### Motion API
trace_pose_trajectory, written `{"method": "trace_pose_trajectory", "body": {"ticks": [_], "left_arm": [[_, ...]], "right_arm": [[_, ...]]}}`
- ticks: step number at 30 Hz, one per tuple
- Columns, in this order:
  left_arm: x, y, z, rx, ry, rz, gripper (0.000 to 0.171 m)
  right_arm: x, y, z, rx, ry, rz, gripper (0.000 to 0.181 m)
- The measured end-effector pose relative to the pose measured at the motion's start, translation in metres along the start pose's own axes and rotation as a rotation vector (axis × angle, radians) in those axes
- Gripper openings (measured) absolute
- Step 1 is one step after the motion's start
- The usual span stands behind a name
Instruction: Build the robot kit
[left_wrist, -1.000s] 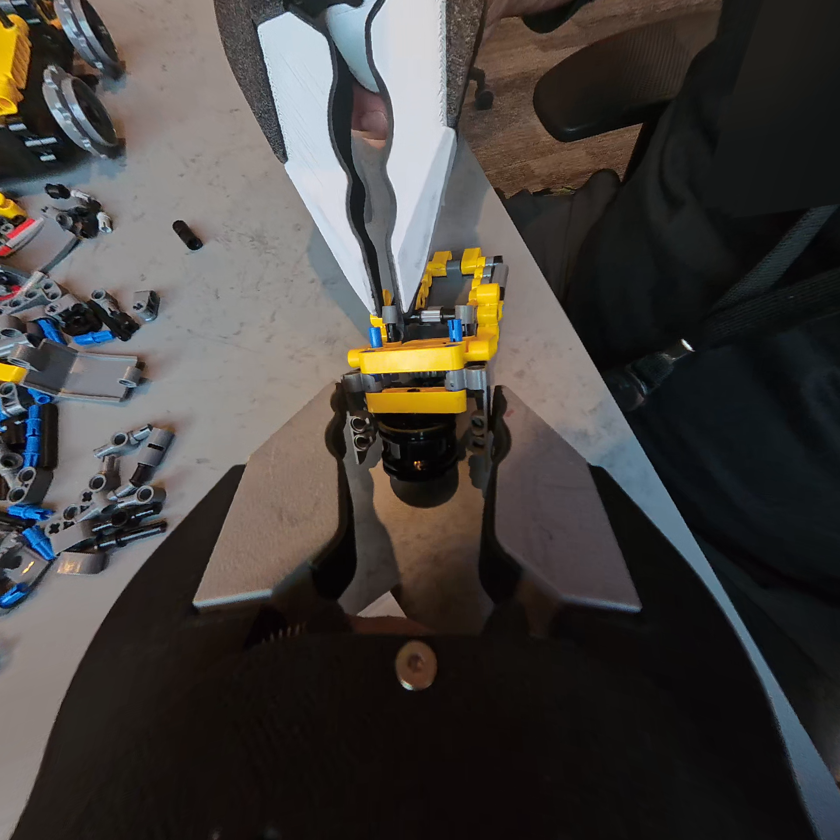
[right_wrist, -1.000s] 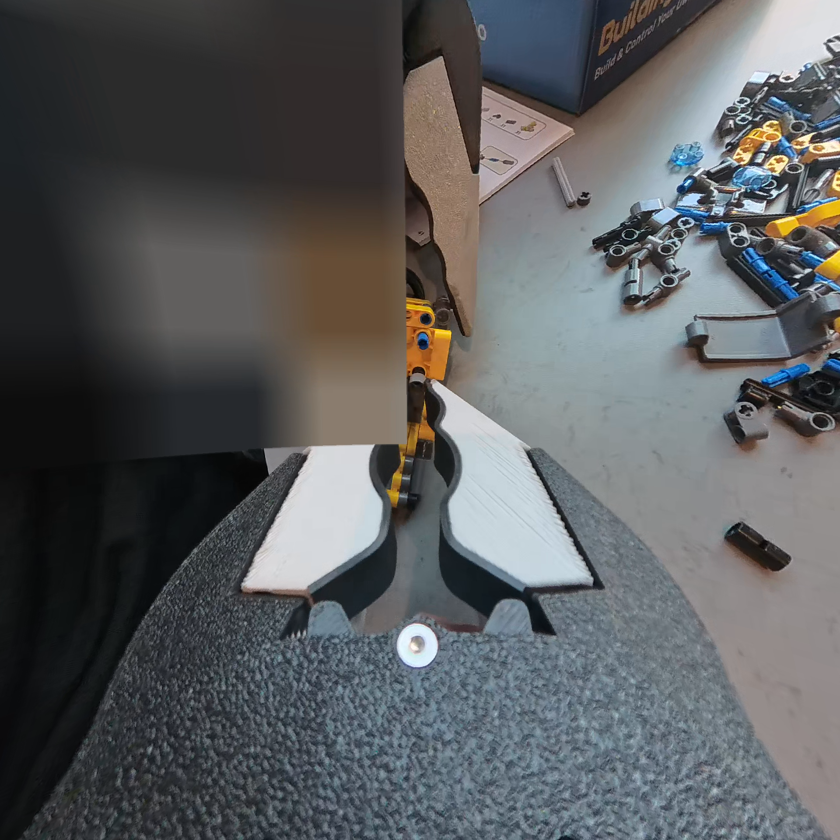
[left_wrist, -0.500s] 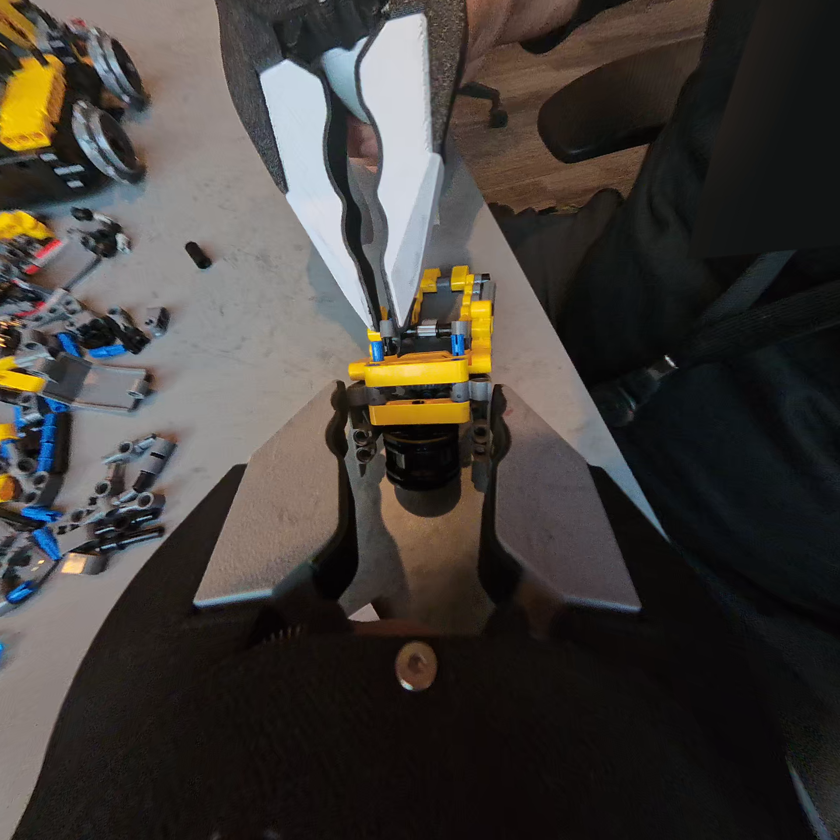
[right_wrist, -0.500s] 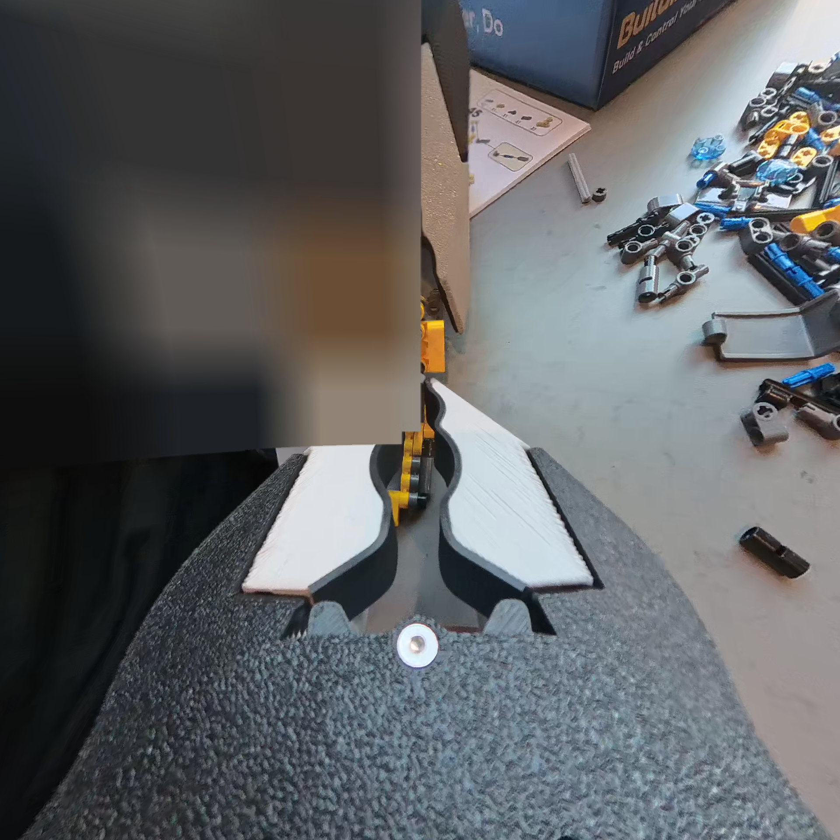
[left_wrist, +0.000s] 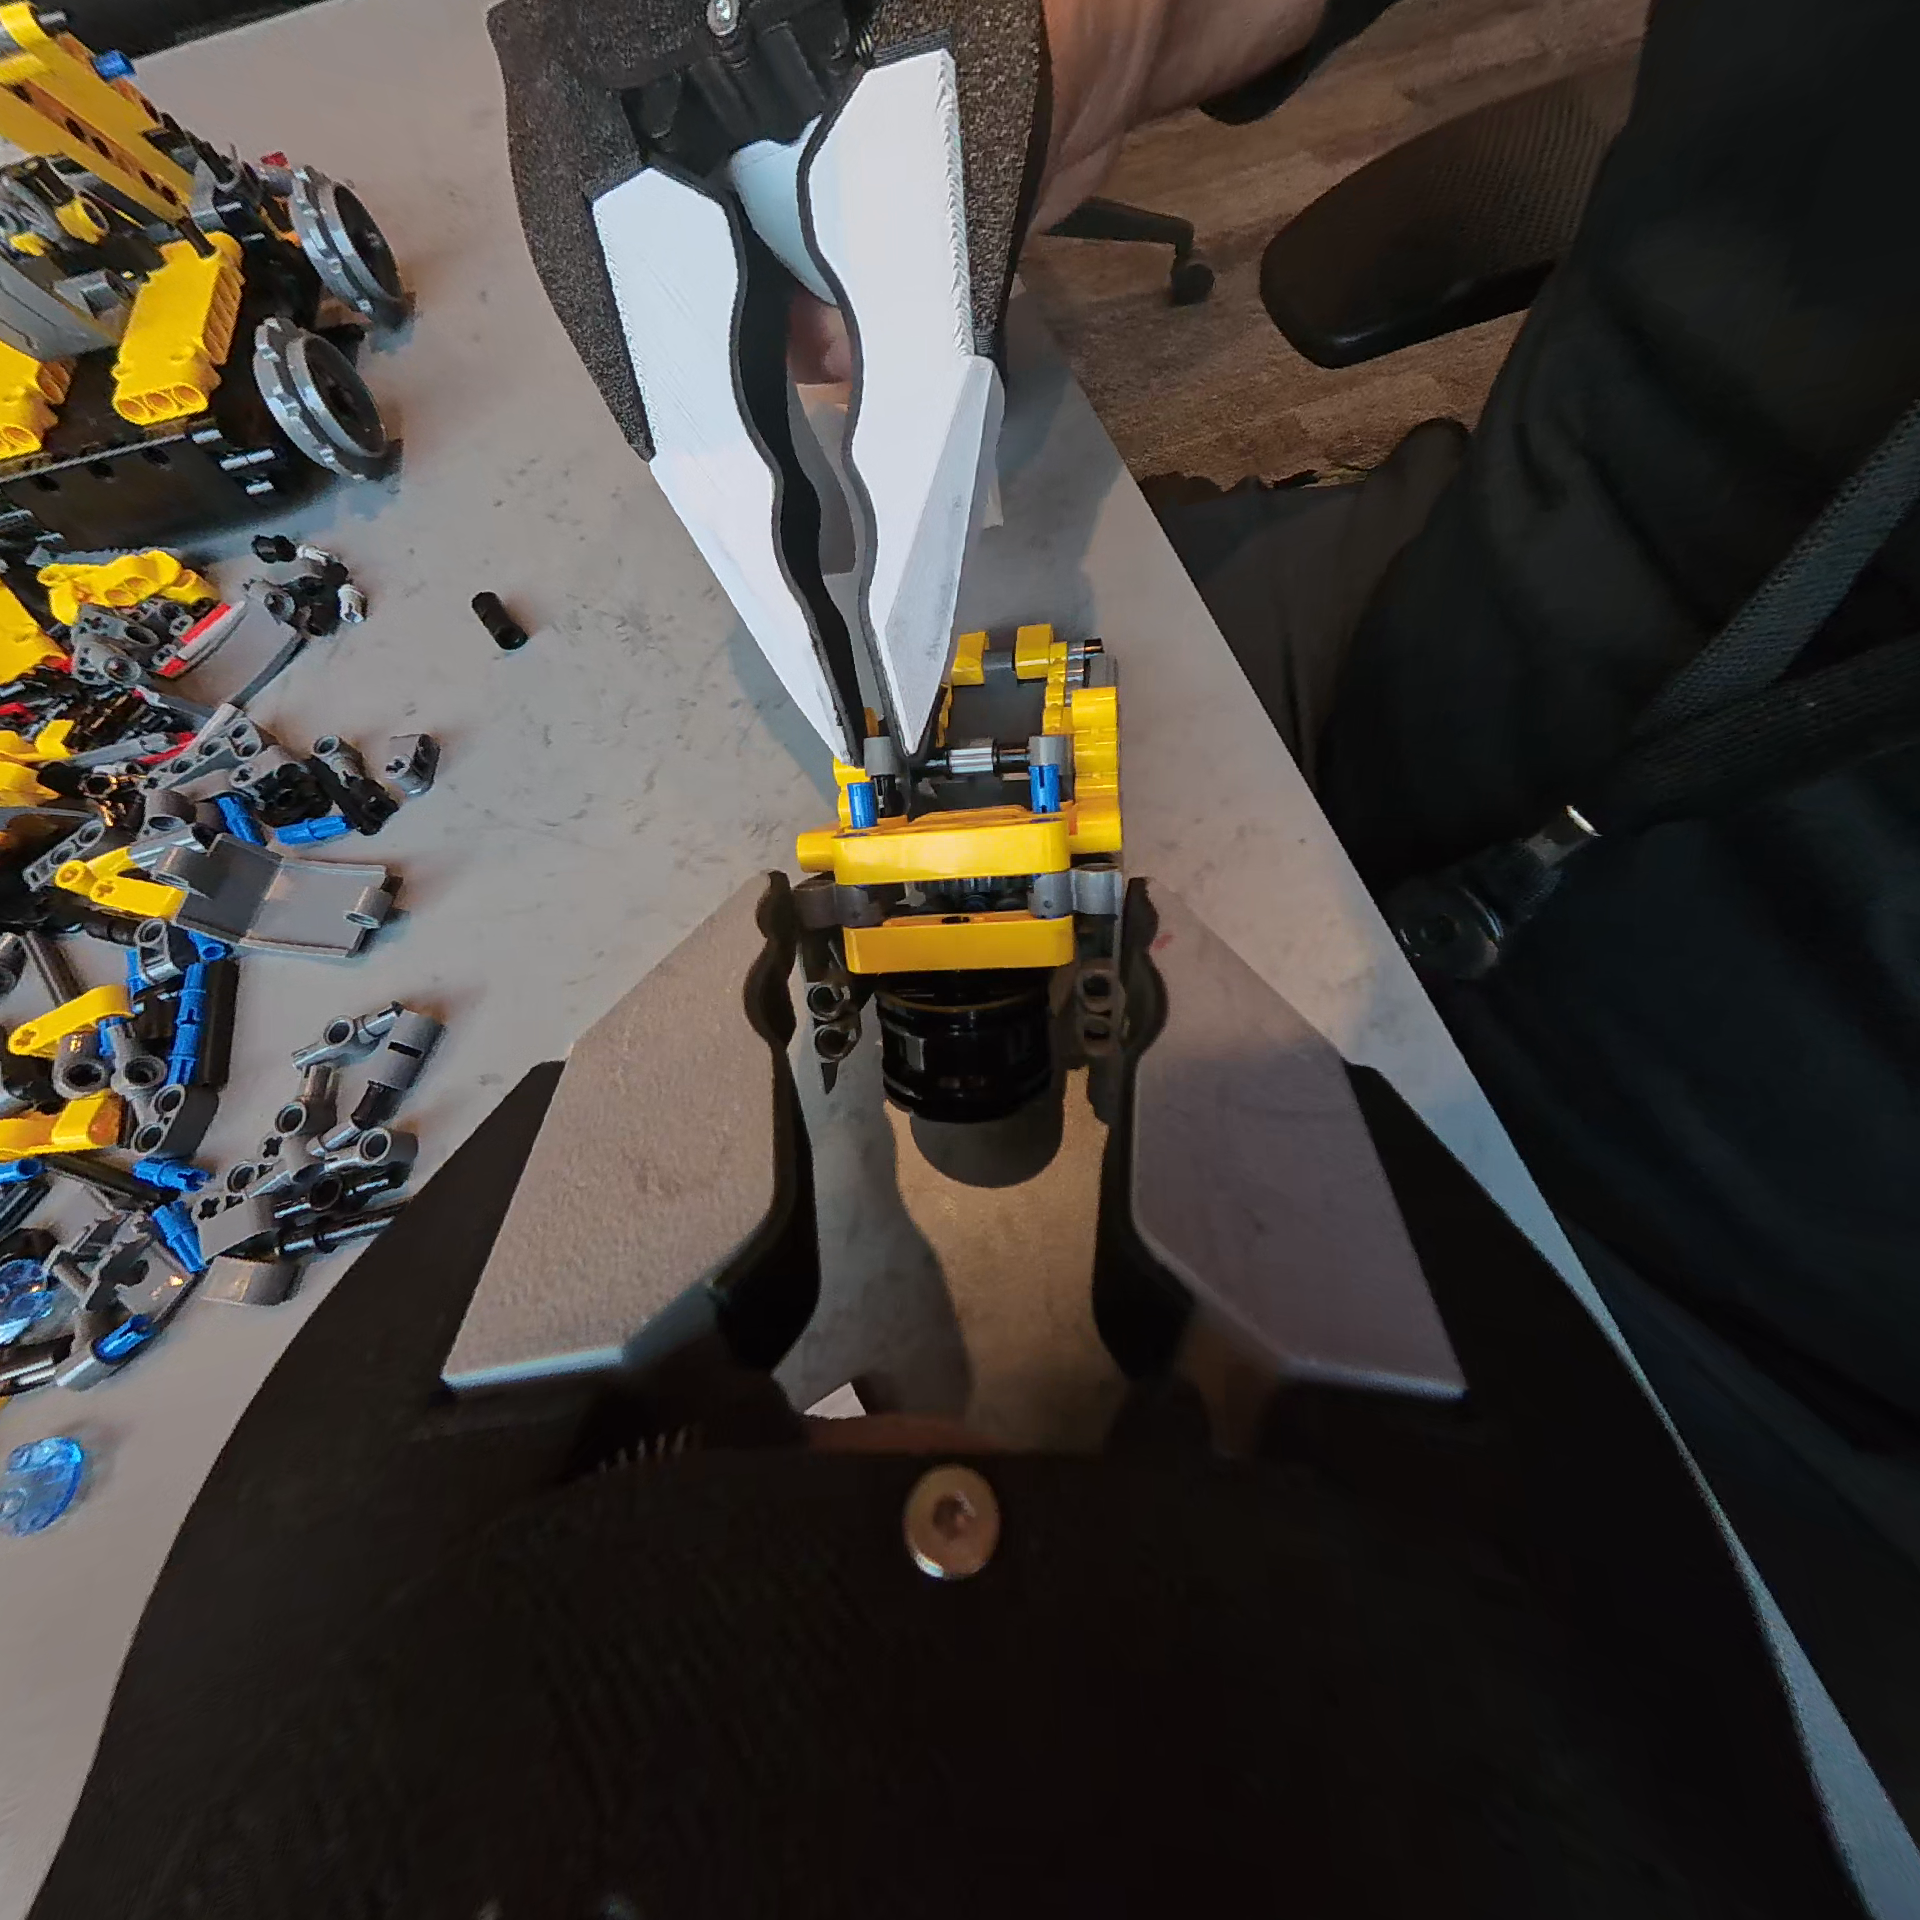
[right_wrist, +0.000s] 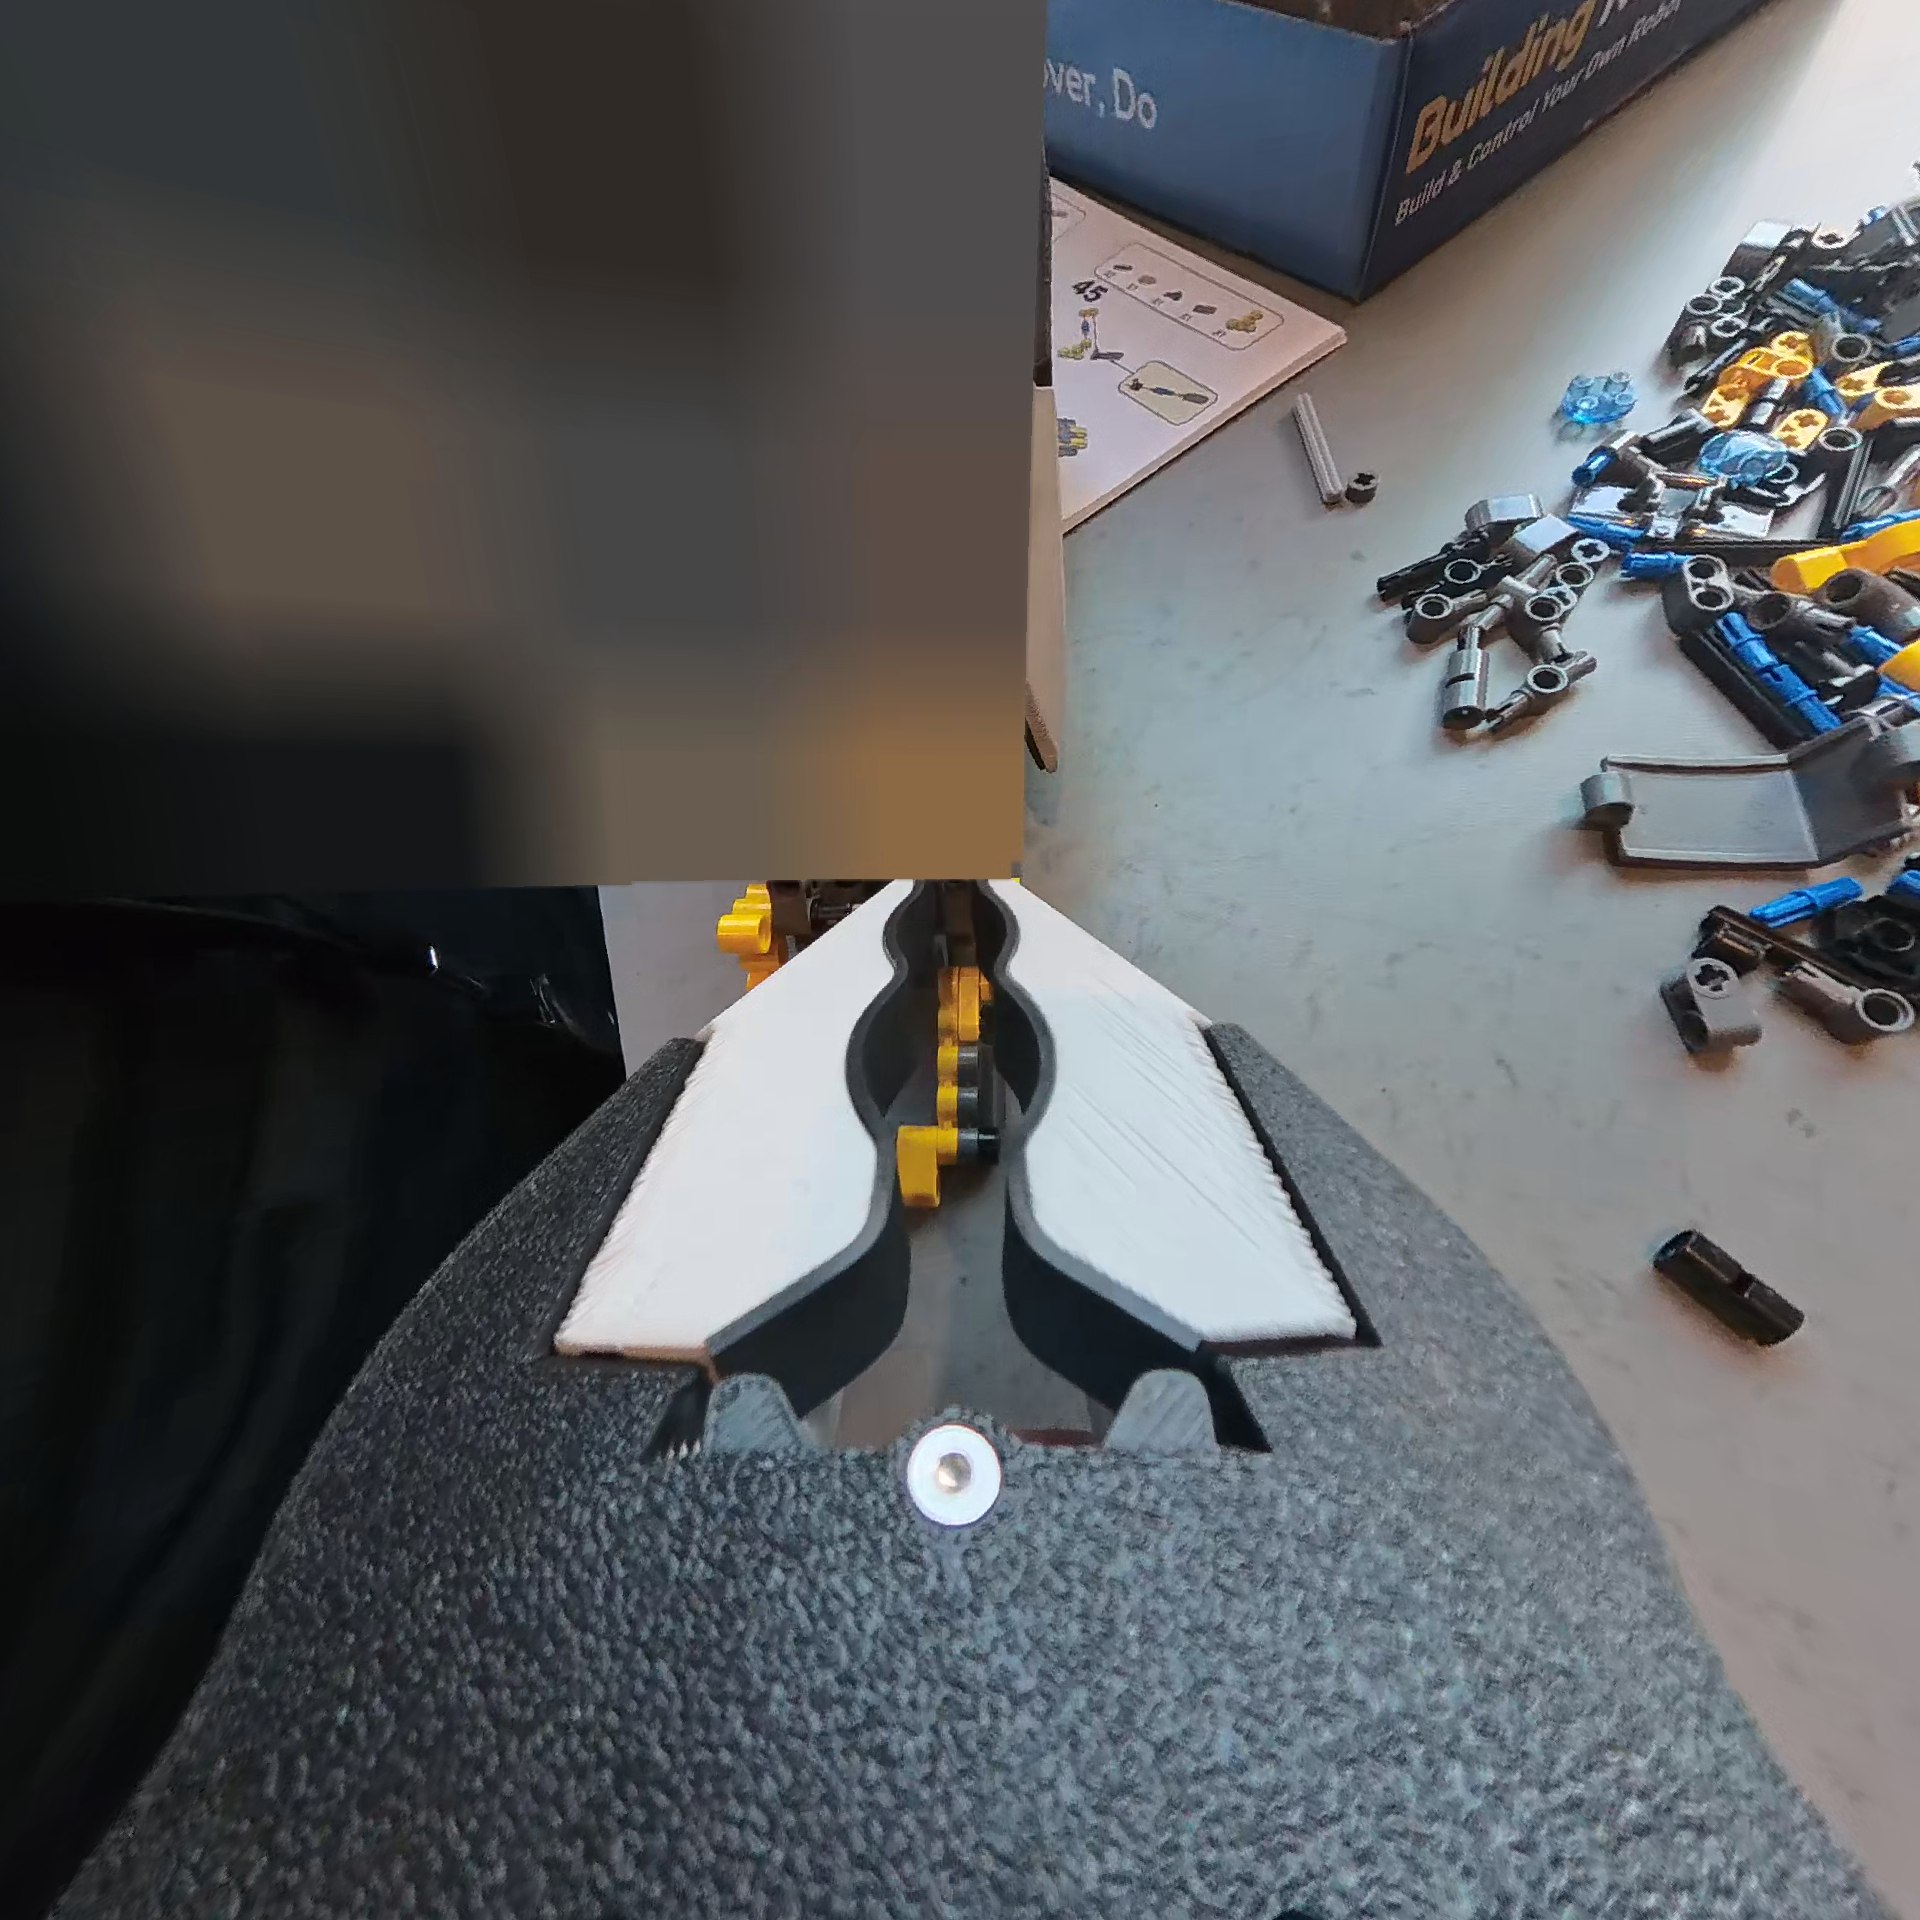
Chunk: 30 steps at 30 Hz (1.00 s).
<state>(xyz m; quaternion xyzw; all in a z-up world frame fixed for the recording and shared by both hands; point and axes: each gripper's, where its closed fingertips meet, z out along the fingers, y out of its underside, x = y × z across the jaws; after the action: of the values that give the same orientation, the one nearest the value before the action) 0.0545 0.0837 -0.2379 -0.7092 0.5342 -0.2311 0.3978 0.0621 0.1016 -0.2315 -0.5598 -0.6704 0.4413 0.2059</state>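
A yellow, grey and black brick assembly (left_wrist: 956, 862) with a black round part underneath sits near the table's right edge. My left gripper (left_wrist: 956, 904) has grey fingers (left_wrist: 665, 1122) shut on the assembly's near end, one on each side. My right gripper (left_wrist: 883, 743), with white fingers (left_wrist: 717, 447), comes down from the far side and its tips pinch a small grey piece at the assembly's far left corner. In the right wrist view the right gripper (right_wrist: 956, 904) straddles the assembly's yellow side beam (right_wrist: 956, 1039); its tips lie at the edge of a blurred patch.
Loose bricks (left_wrist: 156, 935) and a part-built yellow vehicle (left_wrist: 156, 343) lie left; a black pin (left_wrist: 499, 620) lies apart. The right wrist view shows a blue box (right_wrist: 1455, 135), a booklet (right_wrist: 1174, 364), more loose bricks (right_wrist: 1766, 582) and a grey curved panel (right_wrist: 1745, 821). A dark-clothed person sits past the table edge (left_wrist: 1299, 831). The grippers are tip to tip, or close to it.
The right gripper has slid farther along the yellow side beam, so more of it lies between the white fingers. The left gripper keeps its hold; both views have shifted slightly.
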Motion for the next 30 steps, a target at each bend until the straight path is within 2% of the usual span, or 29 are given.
{"method": "trace_pose_trajectory", "body": {"ticks": [20,27,30], "left_arm": [[0.0003,-0.0002,-0.0005,0.002,-0.02,0.032,0.061],[0.0013,-0.0005,-0.0009,0.006,-0.021,0.055,0.06],[0.0022,-0.0004,-0.0017,0.008,-0.016,0.063,0.06]], "right_arm": [[-0.0018,-0.0022,0.0026,-0.006,-0.048,-0.018,0.005],[-0.0034,-0.0021,0.003,-0.009,-0.157,0.071,0.005],[-0.0042,-0.003,0.0046,-0.011,-0.163,0.052,0.005]]}}
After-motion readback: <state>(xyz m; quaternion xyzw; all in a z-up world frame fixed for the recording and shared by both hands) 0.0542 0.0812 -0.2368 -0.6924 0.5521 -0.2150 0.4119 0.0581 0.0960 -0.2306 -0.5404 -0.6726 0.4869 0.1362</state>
